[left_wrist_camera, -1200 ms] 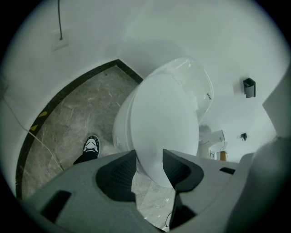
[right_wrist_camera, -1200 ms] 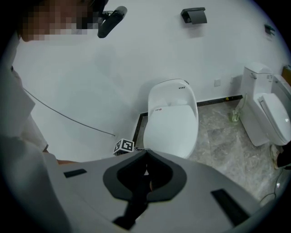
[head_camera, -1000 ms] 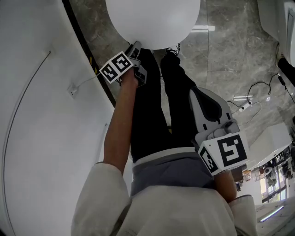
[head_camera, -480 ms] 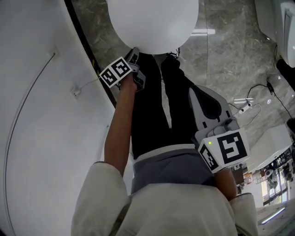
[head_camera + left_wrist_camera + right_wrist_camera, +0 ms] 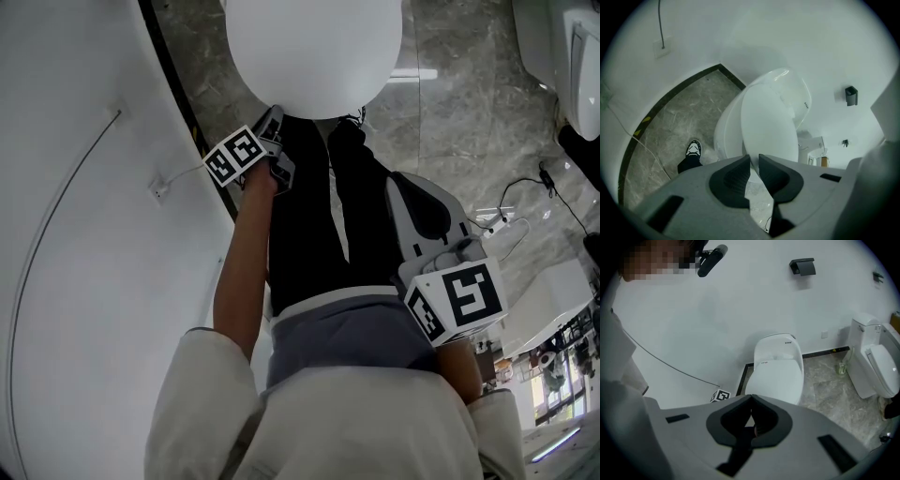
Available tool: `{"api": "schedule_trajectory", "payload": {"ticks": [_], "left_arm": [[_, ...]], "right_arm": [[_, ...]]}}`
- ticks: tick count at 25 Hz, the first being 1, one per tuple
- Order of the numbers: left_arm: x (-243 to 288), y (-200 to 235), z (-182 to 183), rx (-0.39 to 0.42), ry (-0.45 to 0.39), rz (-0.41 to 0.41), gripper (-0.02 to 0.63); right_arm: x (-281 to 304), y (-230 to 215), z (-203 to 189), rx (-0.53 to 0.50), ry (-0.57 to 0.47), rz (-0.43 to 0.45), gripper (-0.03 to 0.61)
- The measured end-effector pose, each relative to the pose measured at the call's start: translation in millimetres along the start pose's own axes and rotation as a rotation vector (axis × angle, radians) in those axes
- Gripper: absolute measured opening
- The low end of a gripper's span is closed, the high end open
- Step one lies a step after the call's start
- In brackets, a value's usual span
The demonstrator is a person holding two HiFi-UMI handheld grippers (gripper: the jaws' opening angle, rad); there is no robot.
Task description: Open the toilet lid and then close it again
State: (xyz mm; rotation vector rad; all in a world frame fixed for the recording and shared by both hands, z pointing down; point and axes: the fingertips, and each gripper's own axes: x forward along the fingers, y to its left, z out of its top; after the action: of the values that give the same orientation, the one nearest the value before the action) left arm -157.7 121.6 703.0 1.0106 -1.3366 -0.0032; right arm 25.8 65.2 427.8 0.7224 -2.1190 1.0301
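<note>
The white toilet lid (image 5: 314, 47) fills the top of the head view. My left gripper (image 5: 272, 117) sits at the lid's front edge. In the left gripper view the lid (image 5: 768, 126) stands a little off the seat (image 5: 723, 136), and its front rim lies between the dark pads (image 5: 733, 180) of the left gripper (image 5: 754, 159). Those jaws have just been closing and now press on the rim. My right gripper (image 5: 405, 187) hangs beside the person's right leg, away from the toilet. In the right gripper view this gripper (image 5: 751, 401) is shut and holds nothing, with the lid (image 5: 776, 378) beyond it.
A curved white wall (image 5: 84, 234) with a socket (image 5: 153, 187) and a cable runs along the left. The person's black-trousered legs (image 5: 314, 216) stand before the bowl. Cables and a power strip (image 5: 502, 214) lie on the marble floor at right. A second toilet (image 5: 874, 362) stands further right.
The left gripper has stayed at the lid's front edge, and both have slid a little lower in the head view. The right gripper has hardly shifted.
</note>
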Motion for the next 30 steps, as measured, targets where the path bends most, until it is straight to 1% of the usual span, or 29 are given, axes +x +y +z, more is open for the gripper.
{"api": "schedule_trajectory", "payload": {"ticks": [5,18,24,30], "left_arm": [[-8.4,-8.0,5.0,0.006,0.000,-0.013,0.055],[-30.1,-33.3,15.0,0.002,-0.021,-0.057,0.052],[-40.6,-47.1,20.3,0.007,-0.022,-0.089,0.051],[-52.5,-60.9,28.7,-0.006,-0.048,-0.112,0.051]], "right_arm": [[-5.0,6.0,9.6,-0.012,-0.018,0.001,0.009],[-24.8,22.3,20.0,-0.044,-0.044,0.000,0.009],[-34.8,28.5,24.9,-0.050,-0.057,-0.002,0.009],[-42.6,37.1,31.9,-0.071,-0.071,0.003,0.009]]}}
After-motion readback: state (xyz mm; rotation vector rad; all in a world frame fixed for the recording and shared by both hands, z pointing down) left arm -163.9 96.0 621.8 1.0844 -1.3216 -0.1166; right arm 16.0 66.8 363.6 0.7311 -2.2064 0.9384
